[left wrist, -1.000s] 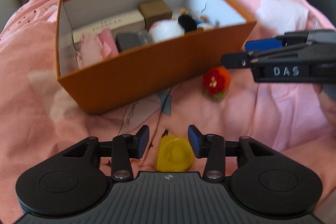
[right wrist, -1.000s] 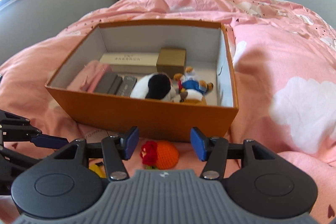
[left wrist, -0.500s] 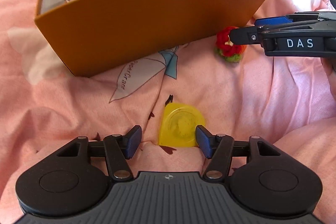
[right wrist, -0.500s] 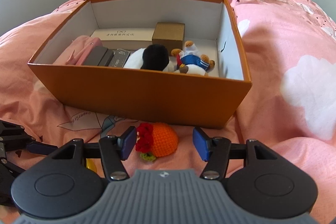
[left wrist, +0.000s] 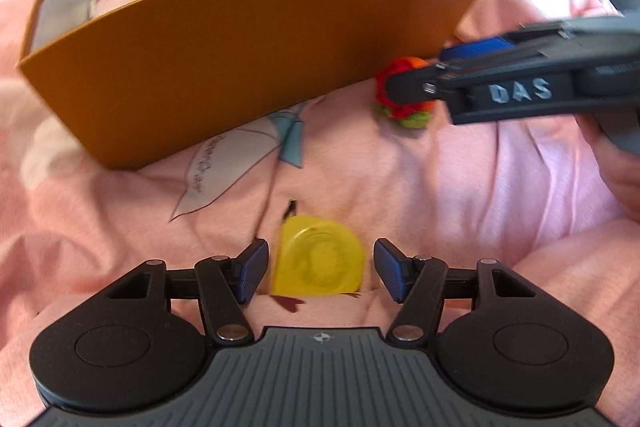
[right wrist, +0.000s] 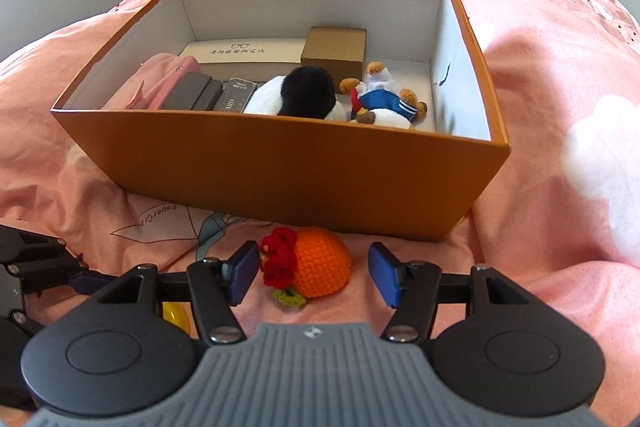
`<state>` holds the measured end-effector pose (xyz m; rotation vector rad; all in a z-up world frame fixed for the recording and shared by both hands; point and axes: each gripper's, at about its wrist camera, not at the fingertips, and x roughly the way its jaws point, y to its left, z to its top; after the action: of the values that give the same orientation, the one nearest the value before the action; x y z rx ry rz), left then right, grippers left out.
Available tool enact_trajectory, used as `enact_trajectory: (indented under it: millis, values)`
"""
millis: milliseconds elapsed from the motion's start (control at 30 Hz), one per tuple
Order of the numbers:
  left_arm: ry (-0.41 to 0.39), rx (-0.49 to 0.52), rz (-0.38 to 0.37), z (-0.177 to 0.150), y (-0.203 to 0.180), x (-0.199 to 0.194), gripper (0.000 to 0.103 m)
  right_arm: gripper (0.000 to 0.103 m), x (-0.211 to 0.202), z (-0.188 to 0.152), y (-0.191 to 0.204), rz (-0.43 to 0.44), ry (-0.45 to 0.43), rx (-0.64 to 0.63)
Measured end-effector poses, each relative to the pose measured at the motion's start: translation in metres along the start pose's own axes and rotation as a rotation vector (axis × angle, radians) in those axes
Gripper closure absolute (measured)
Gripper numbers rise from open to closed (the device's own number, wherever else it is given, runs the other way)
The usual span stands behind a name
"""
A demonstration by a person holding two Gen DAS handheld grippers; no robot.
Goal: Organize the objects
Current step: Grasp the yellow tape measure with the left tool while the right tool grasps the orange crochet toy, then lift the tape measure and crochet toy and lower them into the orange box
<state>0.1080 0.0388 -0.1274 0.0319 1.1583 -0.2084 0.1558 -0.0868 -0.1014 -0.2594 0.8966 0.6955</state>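
The left gripper (left wrist: 320,269) has its jaws apart, straddling a yellow disc (left wrist: 320,259) on the pink bedspread (left wrist: 460,187) without touching it. The right gripper (right wrist: 310,271) likewise stands parted around an orange crochet toy (right wrist: 316,265), pads clear of it. Only the right wrist view shows the orange box (right wrist: 280,179) interior: a black-and-white plush (right wrist: 304,95), a sailor bear (right wrist: 380,99), a brown carton (right wrist: 334,51). The left view shows chiefly the box's near wall.

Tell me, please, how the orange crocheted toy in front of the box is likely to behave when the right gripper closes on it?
The orange crocheted toy looks like stuffed yarn, so it will probably squash between the pads rather than resist. Its rounded body may roll on the soft pink bedding if nudged off-centre. It seems light, and yarn should grip well, so slipping looks unlikely.
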Motion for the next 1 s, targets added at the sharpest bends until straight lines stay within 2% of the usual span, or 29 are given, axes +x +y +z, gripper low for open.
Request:
enact_trajectory:
  millis: [133,333,367,433,533,833,1000]
  values:
    - [0.040,0.001,0.025,-0.008,-0.004,0.005,0.033,0.042,0.005,0.001,0.001,0.010,0.014,-0.008]
    - [0.053,0.006,0.032,-0.020,-0.010,0.005,0.033,0.046,0.019,-0.002,-0.007,0.054,0.061,0.048]
    - [0.054,0.010,0.035,-0.022,-0.011,0.005,0.034,0.047,0.020,-0.002,-0.007,0.055,0.064,0.050]
    - [0.056,0.010,0.037,-0.027,-0.013,0.003,0.044,0.047,0.019,-0.003,-0.007,0.058,0.062,0.052]
    - [0.048,-0.007,0.027,-0.036,-0.014,-0.002,0.045,0.048,0.017,-0.004,-0.007,0.059,0.055,0.051]
    - [-0.047,-0.035,0.025,-0.064,-0.020,-0.040,0.045,0.049,-0.001,-0.004,-0.006,0.037,-0.003,0.037]
    - [-0.114,-0.094,-0.007,-0.073,-0.017,-0.076,0.045,0.049,-0.025,0.002,-0.006,0.043,-0.060,0.011]
